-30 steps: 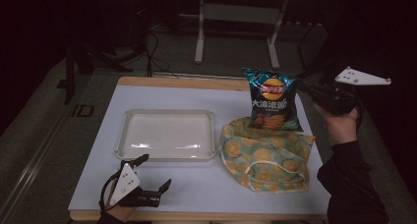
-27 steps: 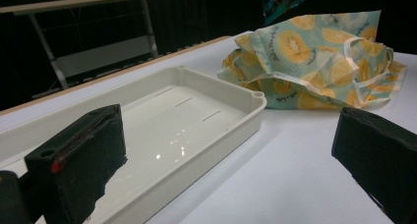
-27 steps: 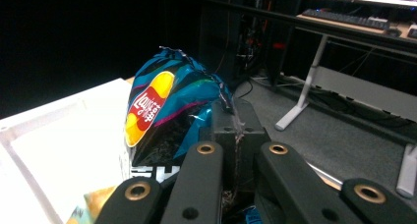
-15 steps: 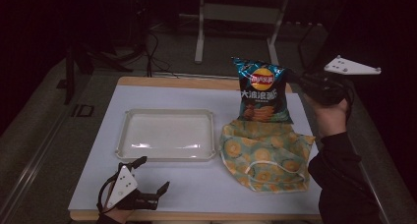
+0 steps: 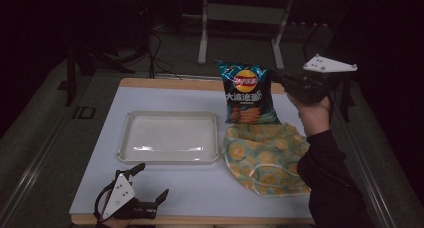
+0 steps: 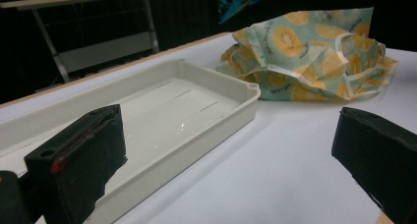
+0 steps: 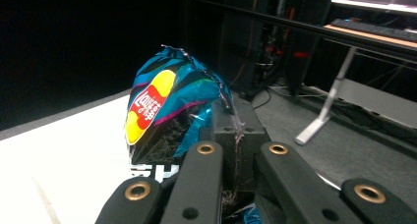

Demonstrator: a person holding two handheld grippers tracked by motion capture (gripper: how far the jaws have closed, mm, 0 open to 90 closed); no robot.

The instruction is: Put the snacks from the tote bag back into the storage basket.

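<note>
Right gripper point(image 5: 278, 81): raised, level, clamped on one chip bag's point(image 5: 247, 94) top corner.
Left gripper point(image 5: 150, 185): low, jaws wide, empty.
Beyond it: one tray point(image 5: 170, 137), one cloth point(image 5: 267, 158).

A white tray point(image 5: 170, 138) is sitting on the table point(image 5: 200, 193), left of a crumpled cloth point(image 5: 265, 158) with a citrus-slice print. Tray is looking empty and just a bit shiny inside. Behind the table a metal stand point(image 5: 240, 13) is standing on the floor.
</note>
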